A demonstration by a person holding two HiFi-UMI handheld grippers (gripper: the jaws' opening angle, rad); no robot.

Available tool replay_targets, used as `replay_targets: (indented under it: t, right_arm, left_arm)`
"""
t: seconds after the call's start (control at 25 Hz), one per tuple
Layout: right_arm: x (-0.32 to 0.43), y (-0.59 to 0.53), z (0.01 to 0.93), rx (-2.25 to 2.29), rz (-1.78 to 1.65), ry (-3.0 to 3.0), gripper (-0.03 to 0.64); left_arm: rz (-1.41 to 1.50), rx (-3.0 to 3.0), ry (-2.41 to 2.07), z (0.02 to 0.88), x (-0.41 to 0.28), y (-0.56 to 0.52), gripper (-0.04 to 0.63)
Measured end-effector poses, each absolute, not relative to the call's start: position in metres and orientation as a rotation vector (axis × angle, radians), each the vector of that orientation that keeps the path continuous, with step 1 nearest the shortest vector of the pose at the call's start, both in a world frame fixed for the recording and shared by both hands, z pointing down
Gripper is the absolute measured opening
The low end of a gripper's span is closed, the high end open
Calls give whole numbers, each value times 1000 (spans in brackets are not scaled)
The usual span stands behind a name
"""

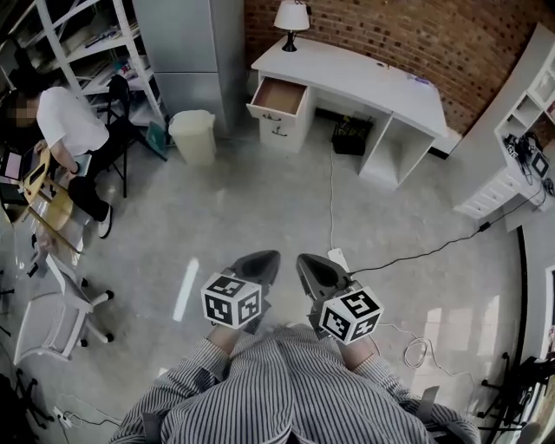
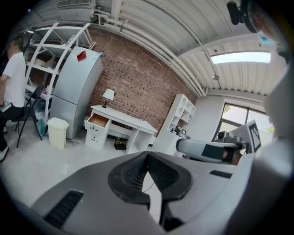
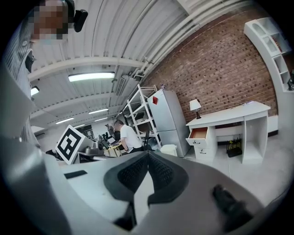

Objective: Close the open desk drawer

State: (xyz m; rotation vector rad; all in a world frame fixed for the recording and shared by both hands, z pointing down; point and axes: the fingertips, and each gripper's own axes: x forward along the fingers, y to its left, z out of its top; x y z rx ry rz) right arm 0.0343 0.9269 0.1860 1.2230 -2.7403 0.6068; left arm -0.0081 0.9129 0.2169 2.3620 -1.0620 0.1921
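Note:
The white desk (image 1: pixel 364 82) stands far off against the brick wall. Its top left drawer (image 1: pixel 279 97) is pulled out, showing a brown, bare inside. The drawer also shows small in the left gripper view (image 2: pixel 98 120) and the right gripper view (image 3: pixel 198 133). My left gripper (image 1: pixel 260 260) and right gripper (image 1: pixel 310 265) are held side by side close to my body, well short of the desk. Both are shut with nothing between the pads, as the left gripper (image 2: pixel 148 153) and right gripper (image 3: pixel 148 154) views show.
A pale waste bin (image 1: pixel 194 135) stands left of the desk, beside a grey fridge (image 1: pixel 186 52). A lamp (image 1: pixel 291 17) is on the desk. A seated person (image 1: pixel 65 130) and chairs are at the left. Cables (image 1: pixel 408 256) cross the floor on the right; white shelving (image 1: pixel 512 147) stands there.

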Motion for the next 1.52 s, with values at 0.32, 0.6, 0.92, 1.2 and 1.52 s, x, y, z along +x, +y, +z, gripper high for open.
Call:
replay_targets:
  t: [0.32, 0.6, 0.92, 1.2, 1.52]
  right_arm:
    - [26, 911, 200, 1246, 642, -2706, 17]
    - [19, 845, 218, 1207, 578, -2673, 17]
    - [45, 708, 214, 1172, 575, -2668, 17]
    - [61, 601, 202, 1106, 574, -2742, 17]
    - [65, 550, 213, 1086, 628, -2720, 17]
  left_arm:
    - [167, 2297, -944, 239, -10, 918, 12]
    - [119, 2308, -961, 241, -14, 847, 12]
    - [99, 2317, -1008, 227, 1, 715, 12]
    - [102, 2329, -1054, 221, 23, 612, 12]
    - [159, 2294, -1030, 233, 34, 564, 12]
